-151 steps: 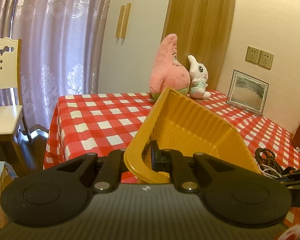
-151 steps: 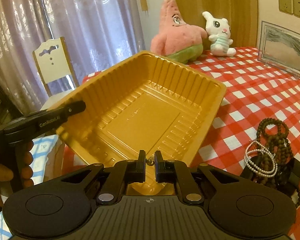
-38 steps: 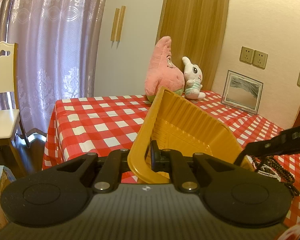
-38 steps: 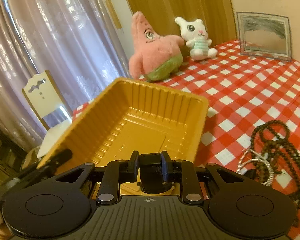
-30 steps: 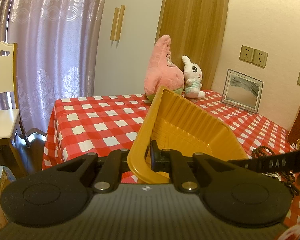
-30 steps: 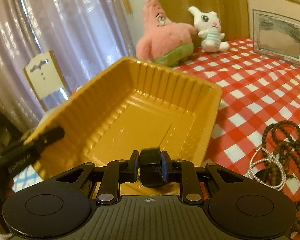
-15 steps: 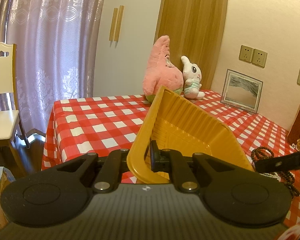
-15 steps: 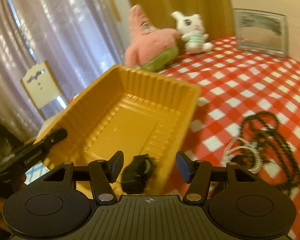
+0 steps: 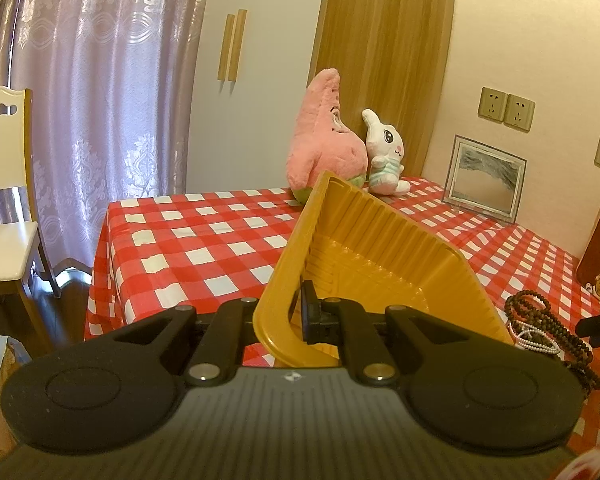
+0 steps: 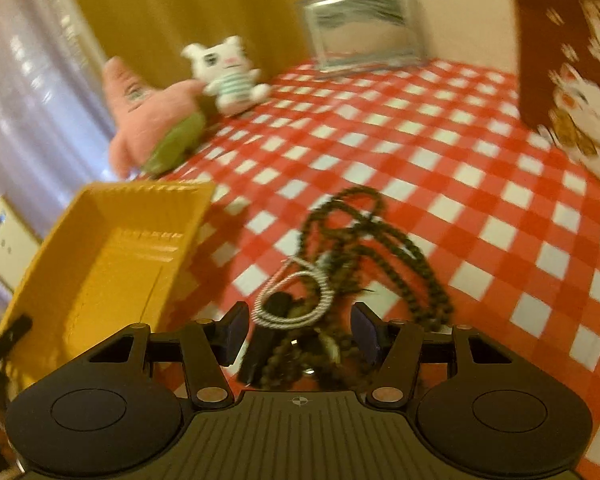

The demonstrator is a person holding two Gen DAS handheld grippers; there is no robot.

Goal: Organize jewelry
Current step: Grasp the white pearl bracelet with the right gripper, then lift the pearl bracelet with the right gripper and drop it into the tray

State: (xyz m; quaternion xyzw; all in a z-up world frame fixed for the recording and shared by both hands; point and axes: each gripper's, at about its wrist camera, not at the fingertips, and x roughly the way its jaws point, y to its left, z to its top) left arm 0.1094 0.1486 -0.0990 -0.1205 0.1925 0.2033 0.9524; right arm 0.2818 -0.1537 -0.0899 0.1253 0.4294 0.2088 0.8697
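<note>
left gripper clamps the yellow tray; my right gripper, wide and empty, could snag the whole tangled beads.

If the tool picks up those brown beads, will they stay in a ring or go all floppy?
Probably floppy: the brown beads lie in loose tangled loops on the tablecloth. They would likely dangle, and may drag the white bead loop lying tangled among them.

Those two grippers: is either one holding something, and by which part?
The left gripper is shut on the yellow tray, pinching its near rim. The right gripper is open over the beads, holding nothing; its jaws have just been opening.
</note>
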